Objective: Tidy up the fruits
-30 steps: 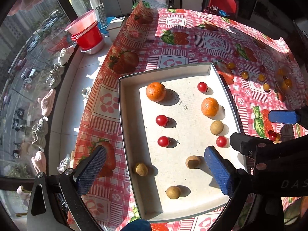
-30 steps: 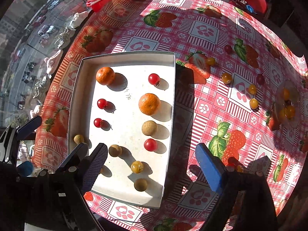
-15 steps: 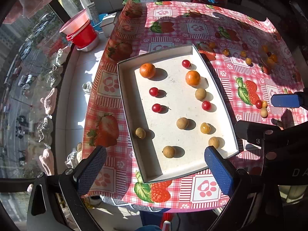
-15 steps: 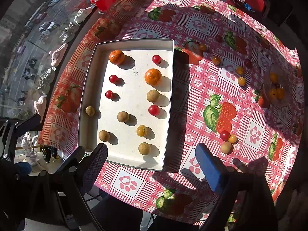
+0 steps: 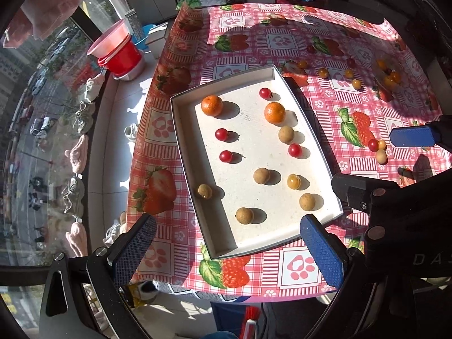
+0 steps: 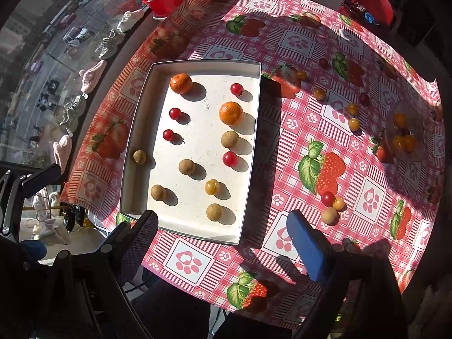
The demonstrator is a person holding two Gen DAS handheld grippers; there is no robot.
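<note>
- Both views now take in far more of the table (image 6: 296, 42) than a second ago: I have drawn back.
- My left hand-held gripper (image 5: 228, 247) and right hand-held gripper (image 6: 223, 243) both gape, empty.
- The tray (image 6: 135, 186) holds thirteen fruits; I judge more loose fruits (image 6: 330, 203) remain outside.
- Faint scribble on the tray, unreadable.

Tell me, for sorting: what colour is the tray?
White tray, clearest in the right wrist view.

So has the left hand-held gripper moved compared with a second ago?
Yes. The left hand-held gripper has pulled up and back: the white tray now looks smaller and sits beyond its fingertips, with the table's near edge in view. Jaws open, empty.
</note>
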